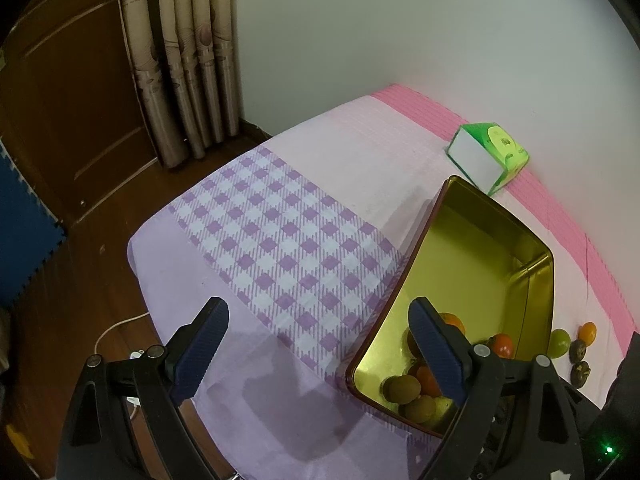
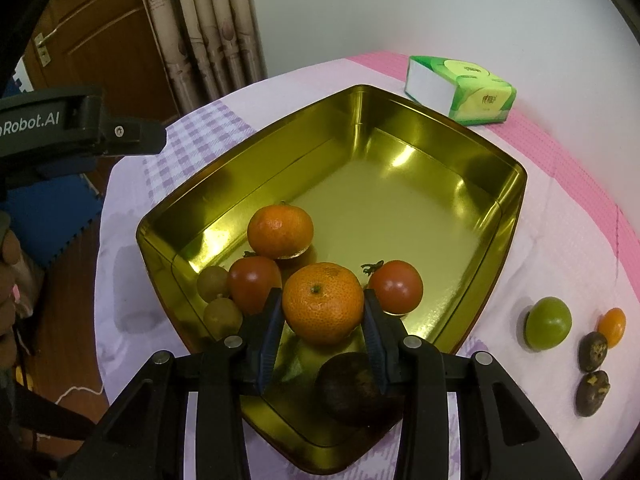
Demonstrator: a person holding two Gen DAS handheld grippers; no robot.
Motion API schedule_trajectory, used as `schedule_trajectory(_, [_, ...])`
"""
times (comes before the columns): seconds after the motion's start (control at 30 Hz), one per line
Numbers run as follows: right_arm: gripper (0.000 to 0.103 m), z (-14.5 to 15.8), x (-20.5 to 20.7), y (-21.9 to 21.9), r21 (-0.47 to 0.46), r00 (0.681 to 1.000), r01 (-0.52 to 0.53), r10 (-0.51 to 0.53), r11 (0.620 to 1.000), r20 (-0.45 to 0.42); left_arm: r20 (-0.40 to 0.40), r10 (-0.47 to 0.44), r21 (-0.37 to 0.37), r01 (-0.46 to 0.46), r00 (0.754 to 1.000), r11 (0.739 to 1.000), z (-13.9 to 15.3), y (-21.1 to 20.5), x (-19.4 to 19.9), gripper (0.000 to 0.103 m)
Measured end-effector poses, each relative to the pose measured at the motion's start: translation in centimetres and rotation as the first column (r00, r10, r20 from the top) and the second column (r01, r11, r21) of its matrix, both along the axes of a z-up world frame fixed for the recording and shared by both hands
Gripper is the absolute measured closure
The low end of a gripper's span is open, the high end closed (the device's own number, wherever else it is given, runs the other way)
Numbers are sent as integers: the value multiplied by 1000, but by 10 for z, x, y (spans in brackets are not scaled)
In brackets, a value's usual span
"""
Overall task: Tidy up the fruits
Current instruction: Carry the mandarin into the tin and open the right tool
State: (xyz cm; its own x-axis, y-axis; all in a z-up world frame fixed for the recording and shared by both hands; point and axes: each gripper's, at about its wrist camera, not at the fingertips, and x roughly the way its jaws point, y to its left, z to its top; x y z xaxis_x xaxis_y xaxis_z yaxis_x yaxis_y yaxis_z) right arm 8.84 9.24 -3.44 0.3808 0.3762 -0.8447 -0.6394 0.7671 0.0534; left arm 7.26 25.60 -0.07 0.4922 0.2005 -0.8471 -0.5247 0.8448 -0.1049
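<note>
Fruits sat gathered at the near end of the gold tin [image 2: 420, 200] on the cloth-covered tabletop [image 1: 320, 160], and going left to right, the left claw [image 1: 316, 356] hung released over the purple checked cloth, its two blue pads wide apart and touching nothing, just left of the tin's near corner. Inside the tin, the right wrist view showed two small brownish-green fruits [image 2: 216, 300] pressed against the left wall, a red tomato [image 2: 254, 286] beside them, and an orange mandarin [image 2: 280, 230] just behind. Next came the right claw [image 2: 322, 316], clenched on a second mandarin [image 2: 322, 302], a pad on each flank, held above the tin's near end. A dark round fruit [image 2: 352, 388] lay beneath the claw, and another tomato [image 2: 396, 286] sat just right of the gripped mandarin. Out on the cloth to the right of the tin, a green fruit [image 2: 548, 322] rested, then a small orange fruit [image 2: 612, 326] and two dark wrinkled fruits [image 2: 592, 368] near it. A green tissue pack [image 2: 460, 88] lay far back by the wall.
</note>
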Motion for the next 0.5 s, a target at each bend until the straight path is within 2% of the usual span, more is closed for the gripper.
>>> schedule_trajectory(0.1, [62, 0, 0, 0, 5, 1000, 3, -3, 1000, 0, -3, -7, 2, 7, 1000, 1000, 0, -2, 1, 14])
schedule_trajectory(0.37, [50, 9, -1, -5, 34, 1000, 13, -13, 999, 11, -6, -33, 19, 33, 999, 999, -1, -9, 3, 14])
schedule_trajectory(0.5, [39, 19, -6, -12, 59, 999, 11, -13, 998, 32, -5, -35, 21, 35, 999, 999, -1, -9, 3, 14])
